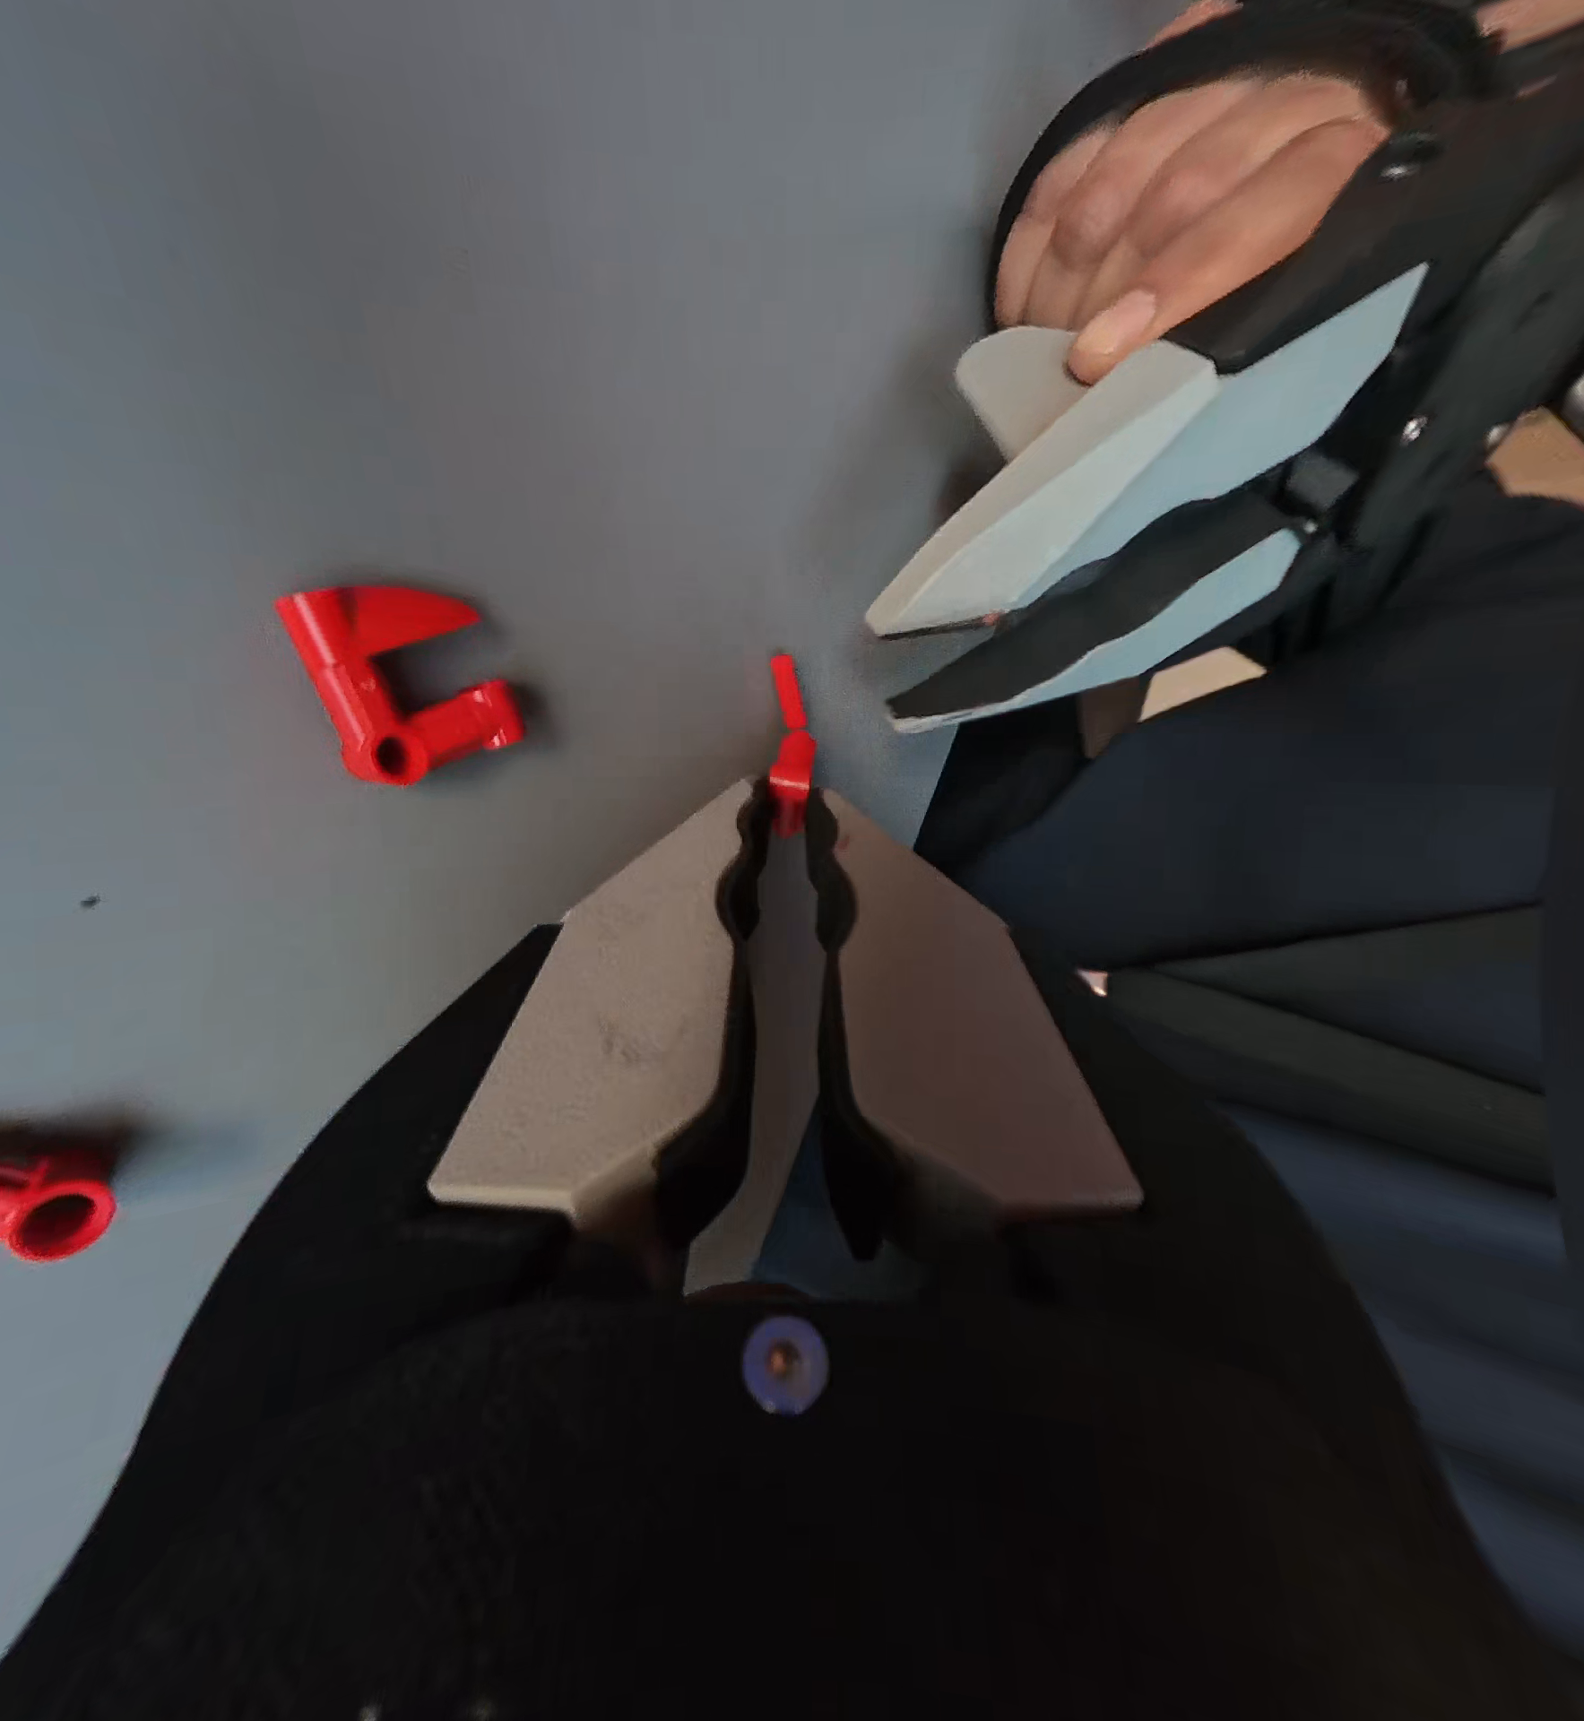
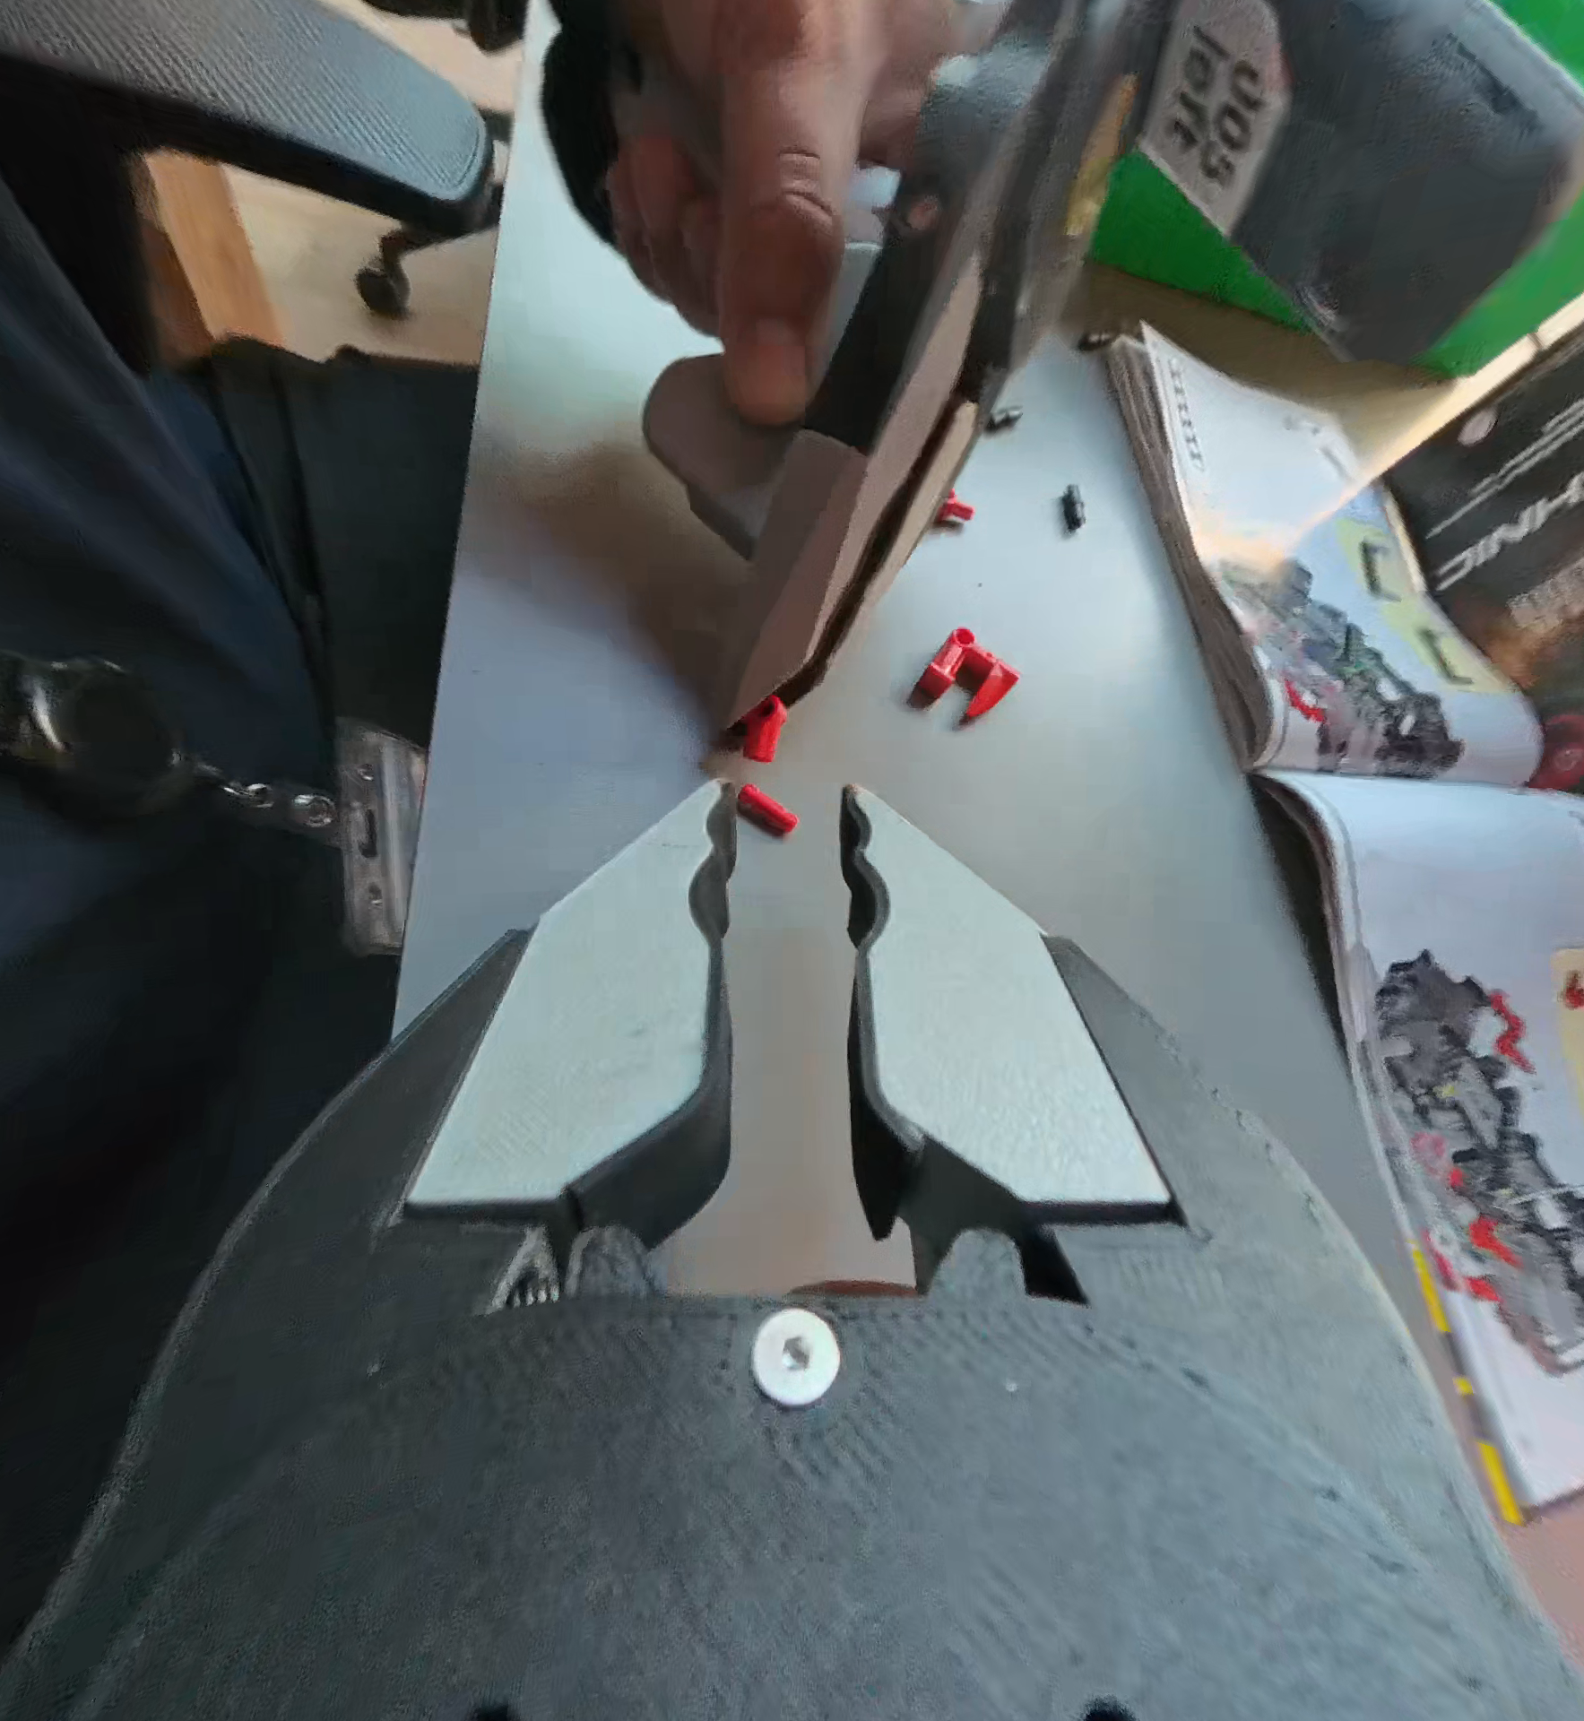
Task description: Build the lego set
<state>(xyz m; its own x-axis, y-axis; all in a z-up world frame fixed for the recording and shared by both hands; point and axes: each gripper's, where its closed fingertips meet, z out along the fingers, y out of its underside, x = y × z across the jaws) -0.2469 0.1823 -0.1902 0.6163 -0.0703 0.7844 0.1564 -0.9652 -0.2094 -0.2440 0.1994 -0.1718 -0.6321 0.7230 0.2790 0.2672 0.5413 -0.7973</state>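
Observation:
My left gripper is shut on a small red connector piece, held at its tips just above the grey table. A small red pin lies on the table just beyond it. In the right wrist view, my right gripper is open and low over the table, with the red pin lying loose between its fingertips, nearer the left one. The left gripper comes in from above with the red connector piece. The right gripper also shows in the left wrist view.
A red curved piece lies on the table, with a red tube connector nearer the left gripper. A small red piece and black pin lie farther off. An open instruction booklet and a green box border the table. Left and right tips are no more than a few centimetres apart.

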